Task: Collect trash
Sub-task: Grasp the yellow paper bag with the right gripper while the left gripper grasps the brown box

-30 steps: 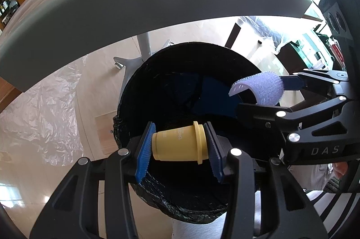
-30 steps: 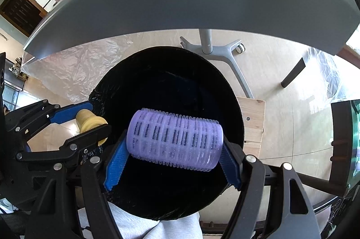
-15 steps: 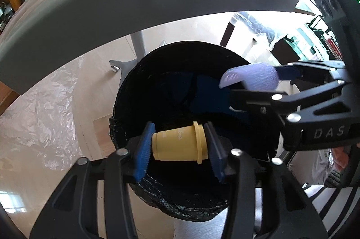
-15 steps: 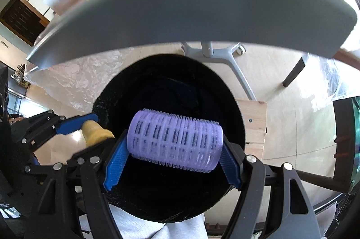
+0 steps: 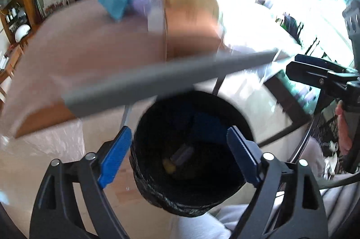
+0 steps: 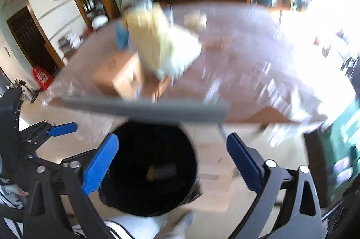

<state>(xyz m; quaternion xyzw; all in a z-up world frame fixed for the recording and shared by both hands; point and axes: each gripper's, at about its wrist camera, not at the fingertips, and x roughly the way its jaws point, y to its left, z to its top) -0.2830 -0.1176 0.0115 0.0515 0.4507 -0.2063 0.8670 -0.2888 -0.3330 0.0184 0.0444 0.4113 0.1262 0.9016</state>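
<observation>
A black-lined trash bin (image 5: 157, 191) stands on the floor below both grippers. The yellow plastic piece (image 5: 169, 168) and the purple hair roller (image 5: 181, 154) lie at its bottom, also dimly seen in the right wrist view as roller (image 6: 165, 170). My left gripper (image 5: 177, 158) hangs above the bin, its jaws opening with nothing between them. My right gripper (image 6: 171, 163) is also above the bin (image 6: 126, 200), jaws opening and empty. Each gripper shows at the edge of the other's view, the right one (image 5: 315, 72) and the left one (image 6: 60, 129).
The table (image 5: 90, 54) with a grey edge (image 6: 144, 109) lies just beyond the bin, blurred. On it are a blue item (image 5: 117, 0), a purple item (image 5: 140, 2), cardboard boxes (image 6: 121, 77) and a pale bag (image 6: 162, 43). A person's light trousers (image 5: 202, 225) are near the bin.
Both grippers opened and dropped the yellow piece and the purple roller into the bin. Both rose and tilted up, so the tabletop now shows above the grey edge.
</observation>
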